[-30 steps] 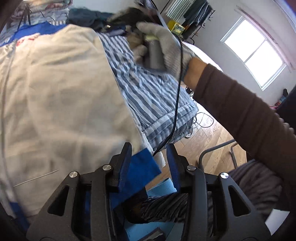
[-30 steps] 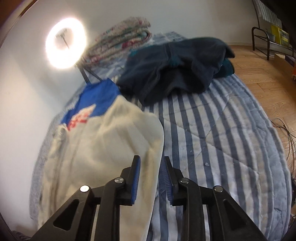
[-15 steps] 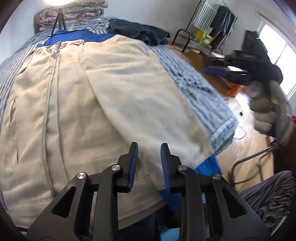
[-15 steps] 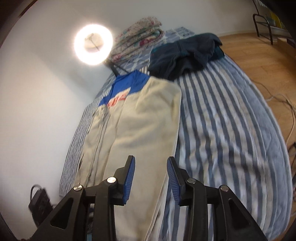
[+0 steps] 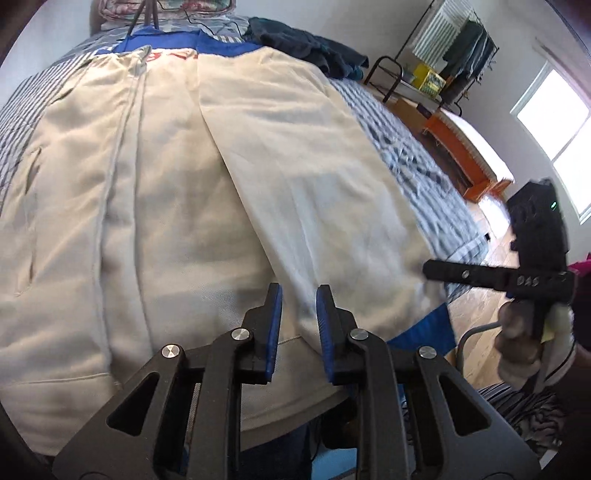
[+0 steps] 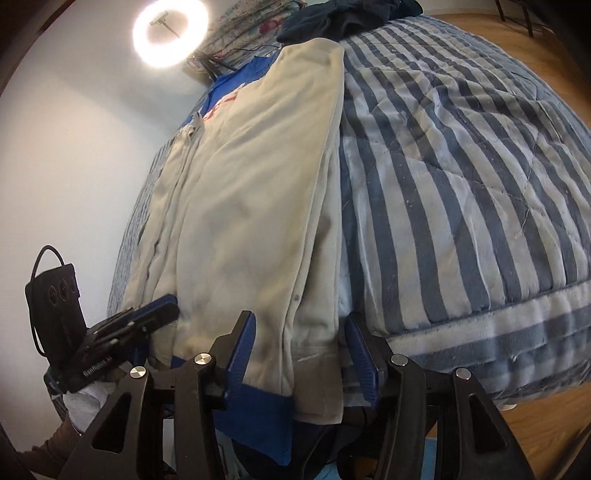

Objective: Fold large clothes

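Note:
A cream jacket point(image 5: 184, 184) with blue shoulders and cuffs lies flat on the striped quilt point(image 6: 461, 166), one sleeve folded over its front. My left gripper point(image 5: 299, 317) hovers over the near hem with only a narrow gap between its blue pads, and nothing is visibly pinched. My right gripper point(image 6: 301, 347) is at the jacket's point(image 6: 251, 184) near right corner. Its jaws are opening and straddle the cream sleeve end without pressing it. The blue cuff point(image 6: 255, 424) hangs off the bed edge. Each gripper shows in the other's view: right gripper point(image 5: 480, 275), left gripper point(image 6: 147, 314).
A dark clothes pile point(image 5: 306, 44) and folded floral blankets point(image 6: 251, 22) lie at the bed's far end beside a ring light point(image 6: 170, 31). Wooden floor, a clothes rack point(image 5: 454, 48) and a chair frame point(image 5: 476, 332) are to the right of the bed.
The right gripper has dropped back from mid-bed to the jacket's near corner and its jaws have widened. The left gripper has swung from the blue cuff onto the cream hem, with its jaws narrower.

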{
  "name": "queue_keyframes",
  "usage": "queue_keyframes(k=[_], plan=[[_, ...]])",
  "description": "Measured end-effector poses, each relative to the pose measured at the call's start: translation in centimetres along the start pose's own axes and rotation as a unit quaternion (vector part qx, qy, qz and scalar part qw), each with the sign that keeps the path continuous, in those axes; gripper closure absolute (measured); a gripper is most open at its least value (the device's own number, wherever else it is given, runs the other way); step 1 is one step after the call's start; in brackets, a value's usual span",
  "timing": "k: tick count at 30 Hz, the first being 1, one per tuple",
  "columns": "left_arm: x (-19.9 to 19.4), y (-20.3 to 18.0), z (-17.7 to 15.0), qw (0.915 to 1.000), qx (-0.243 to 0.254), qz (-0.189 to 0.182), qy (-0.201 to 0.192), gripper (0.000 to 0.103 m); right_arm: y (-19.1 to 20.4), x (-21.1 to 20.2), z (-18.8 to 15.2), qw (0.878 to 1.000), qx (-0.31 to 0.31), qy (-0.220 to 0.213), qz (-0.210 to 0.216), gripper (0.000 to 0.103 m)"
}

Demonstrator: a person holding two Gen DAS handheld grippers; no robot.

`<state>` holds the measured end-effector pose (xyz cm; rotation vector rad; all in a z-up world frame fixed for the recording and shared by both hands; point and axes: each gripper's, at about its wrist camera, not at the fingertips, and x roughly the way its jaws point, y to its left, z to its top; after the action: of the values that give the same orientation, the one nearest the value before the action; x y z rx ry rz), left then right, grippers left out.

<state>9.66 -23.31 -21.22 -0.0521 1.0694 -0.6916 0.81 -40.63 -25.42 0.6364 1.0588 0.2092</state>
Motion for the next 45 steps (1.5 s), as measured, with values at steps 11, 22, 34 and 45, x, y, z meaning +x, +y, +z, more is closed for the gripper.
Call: queue_keyframes(k=[11,22,34,45], plan=[[-10.1,0.5,2.4,0.9974,0.019,0.000,-0.069,0.083,1.1,-0.3,0.5,1.000,0.001,0.005,-0.014,0.082],[-17.0,7.0,3.4,0.9931,0.003,0.057,-0.102,0.083,2.0,0.0,0.7,0.999,-0.004,-0.003,-0.041,0.078],[-19.5,12.1,3.6,0.9868,-0.071,0.052,-0.136,0.083,12.4,-0.3,1.2,0.975,-0.174,-0.044,-0.128,0.089],[-20.7,13.1,3.0,0.9840,-0.084,0.046,-0.150,0.083,20.5,3.8,2.1,0.957,-0.272,-0.015,-0.104,0.091]])
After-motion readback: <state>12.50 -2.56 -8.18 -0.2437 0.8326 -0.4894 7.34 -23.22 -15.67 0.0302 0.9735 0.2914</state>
